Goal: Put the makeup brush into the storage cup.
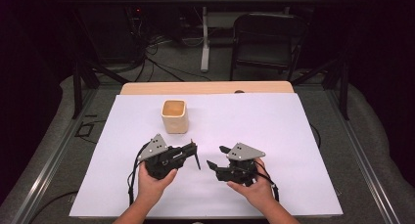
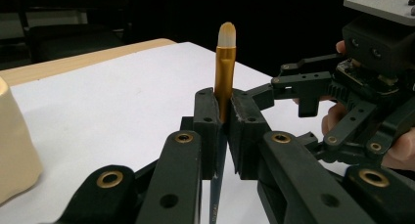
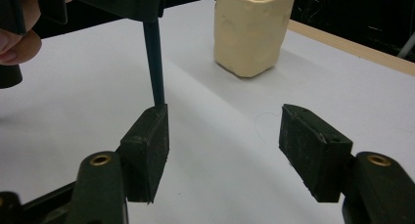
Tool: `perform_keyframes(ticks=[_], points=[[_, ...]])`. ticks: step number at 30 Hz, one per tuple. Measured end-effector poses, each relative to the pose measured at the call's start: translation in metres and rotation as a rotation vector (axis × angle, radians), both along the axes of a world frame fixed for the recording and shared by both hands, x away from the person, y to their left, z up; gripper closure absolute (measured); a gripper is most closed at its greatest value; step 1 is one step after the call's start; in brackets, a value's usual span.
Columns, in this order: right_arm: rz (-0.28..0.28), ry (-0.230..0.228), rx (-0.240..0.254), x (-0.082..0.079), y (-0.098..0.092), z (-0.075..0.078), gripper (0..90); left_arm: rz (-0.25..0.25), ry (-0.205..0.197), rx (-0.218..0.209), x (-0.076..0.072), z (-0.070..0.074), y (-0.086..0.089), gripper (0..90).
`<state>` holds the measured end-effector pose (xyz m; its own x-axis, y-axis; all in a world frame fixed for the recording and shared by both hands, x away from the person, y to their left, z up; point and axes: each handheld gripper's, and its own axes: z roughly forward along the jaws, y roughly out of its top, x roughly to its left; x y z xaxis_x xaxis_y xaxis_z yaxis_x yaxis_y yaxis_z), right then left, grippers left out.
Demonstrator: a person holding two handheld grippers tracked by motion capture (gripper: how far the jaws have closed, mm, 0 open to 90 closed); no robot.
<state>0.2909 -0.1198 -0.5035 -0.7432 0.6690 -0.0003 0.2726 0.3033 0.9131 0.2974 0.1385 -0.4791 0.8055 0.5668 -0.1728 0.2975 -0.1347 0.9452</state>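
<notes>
My left gripper (image 1: pixel 192 148) is shut on a thin brush (image 1: pixel 197 161), which it holds upright above the white sheet. In the left gripper view the brush's gold ferrule and pale bristle tip (image 2: pixel 225 62) stick up out of the closed jaws of the left gripper (image 2: pixel 225 121). My right gripper (image 1: pixel 217 156) faces it from the right, jaws open and nothing between them. In the right gripper view the brush's dark handle (image 3: pixel 154 62) hangs down just behind the left pad (image 3: pixel 147 145) of the right gripper (image 3: pixel 225 145). A cream square cup (image 1: pixel 174 115) stands behind the left gripper.
A white sheet (image 1: pixel 274 136) covers most of the wooden table (image 1: pixel 205 88). The cup (image 3: pixel 252 28) stands upright beyond the open jaws. Behind the table are a black folding chair (image 1: pixel 266 40), cables on the floor and dark frame bars at both sides.
</notes>
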Motion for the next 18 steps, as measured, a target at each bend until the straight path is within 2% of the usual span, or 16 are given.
perform_keyframes(ticks=[7,9,13,18], points=[[-0.026,0.028,0.038,0.004,-0.007,-0.002,31.5,0.028,-0.012,0.019,0.001,0.000,0.003,82.6],[-0.048,0.028,0.053,0.004,-0.008,-0.001,30.1,0.035,-0.014,0.024,0.001,0.000,0.004,82.6],[-0.055,0.029,0.069,0.004,-0.009,-0.002,28.6,0.049,-0.019,0.030,0.001,0.000,0.007,82.6],[-0.080,0.009,0.056,0.004,-0.012,-0.005,26.5,0.067,-0.023,0.029,0.001,0.000,0.010,82.6]])
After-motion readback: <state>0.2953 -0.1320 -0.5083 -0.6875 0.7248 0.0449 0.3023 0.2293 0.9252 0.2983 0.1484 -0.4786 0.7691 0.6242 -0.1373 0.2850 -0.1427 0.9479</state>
